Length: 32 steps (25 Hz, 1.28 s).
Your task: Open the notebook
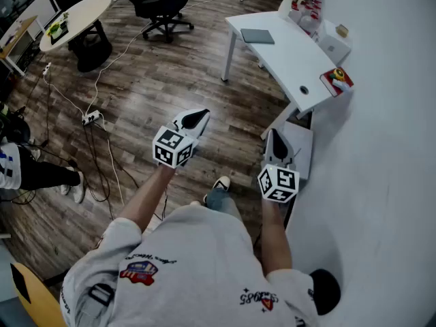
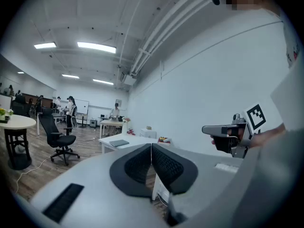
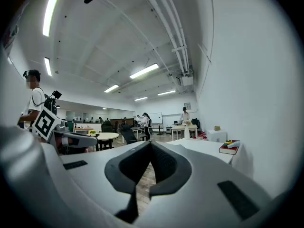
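A grey notebook (image 1: 257, 36) lies shut on a white desk (image 1: 300, 67) against the wall, far ahead of both grippers. In the left gripper view the notebook (image 2: 118, 143) is small on the desk top beyond the jaws. My left gripper (image 1: 194, 120) is held over the wood floor, jaws shut with nothing between them, pads touching (image 2: 151, 148). My right gripper (image 1: 275, 142) is beside it near the wall, also shut and empty (image 3: 150, 146). Each gripper shows in the other's view: the right gripper (image 2: 223, 132) and the left gripper (image 3: 71, 139).
A red book (image 1: 337, 79) with small items on top sits at the desk's near corner. A white case (image 1: 300, 145) leans under the desk. A black office chair (image 1: 160, 9), a round table (image 1: 75, 16), cables with a power strip (image 1: 92, 118) and a seated person's legs (image 1: 41, 176) are to the left.
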Tool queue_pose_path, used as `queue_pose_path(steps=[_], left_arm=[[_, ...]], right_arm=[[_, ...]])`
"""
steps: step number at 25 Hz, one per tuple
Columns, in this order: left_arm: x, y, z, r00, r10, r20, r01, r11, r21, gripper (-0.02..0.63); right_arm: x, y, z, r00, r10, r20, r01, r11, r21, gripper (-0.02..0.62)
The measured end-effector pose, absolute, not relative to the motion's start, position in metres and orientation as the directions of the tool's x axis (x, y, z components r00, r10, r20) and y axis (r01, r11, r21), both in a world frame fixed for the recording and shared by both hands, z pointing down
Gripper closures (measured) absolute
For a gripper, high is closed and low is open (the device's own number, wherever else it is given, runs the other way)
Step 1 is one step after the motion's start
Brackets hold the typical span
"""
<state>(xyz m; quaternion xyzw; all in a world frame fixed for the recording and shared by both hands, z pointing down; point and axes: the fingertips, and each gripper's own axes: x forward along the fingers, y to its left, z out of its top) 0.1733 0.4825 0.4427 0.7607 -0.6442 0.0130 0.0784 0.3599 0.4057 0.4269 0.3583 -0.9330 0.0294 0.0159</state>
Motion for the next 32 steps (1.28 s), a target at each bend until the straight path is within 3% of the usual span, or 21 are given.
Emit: queue_pose_path(steps=[6, 11, 13, 24, 32], left_arm=[[0.161, 0.49, 0.439, 0.166, -0.981, 0.097, -0.981, -0.154, 0.122, 0.578], [0.147, 0.492, 0.447, 0.141, -0.986, 0.087, -0.977, -0.124, 0.176, 0.302], [0.141, 0.495, 0.45, 0.133, -0.988, 0.083, -0.972, -0.114, 0.204, 0.257], [0.112, 0.5, 0.461, 0.109, -0.99, 0.089, -0.971, -0.087, 0.225, 0.253], [0.074, 0.432, 0.47, 0.117, -0.988, 0.105, -0.972, -0.092, 0.218, 0.253]], right_arm=[[0.349, 0.407, 0.425, -0.74, -0.67, 0.053, -0.673, 0.737, -0.065, 0.595], [0.339, 0.409, 0.434, -0.744, -0.665, 0.071, -0.669, 0.74, -0.078, 0.595], [0.335, 0.411, 0.435, -0.748, -0.66, 0.072, -0.664, 0.743, -0.081, 0.595], [0.313, 0.41, 0.445, -0.755, -0.65, 0.087, -0.656, 0.75, -0.09, 0.595], [0.263, 0.333, 0.453, -0.773, -0.628, 0.097, -0.635, 0.766, -0.097, 0.595]])
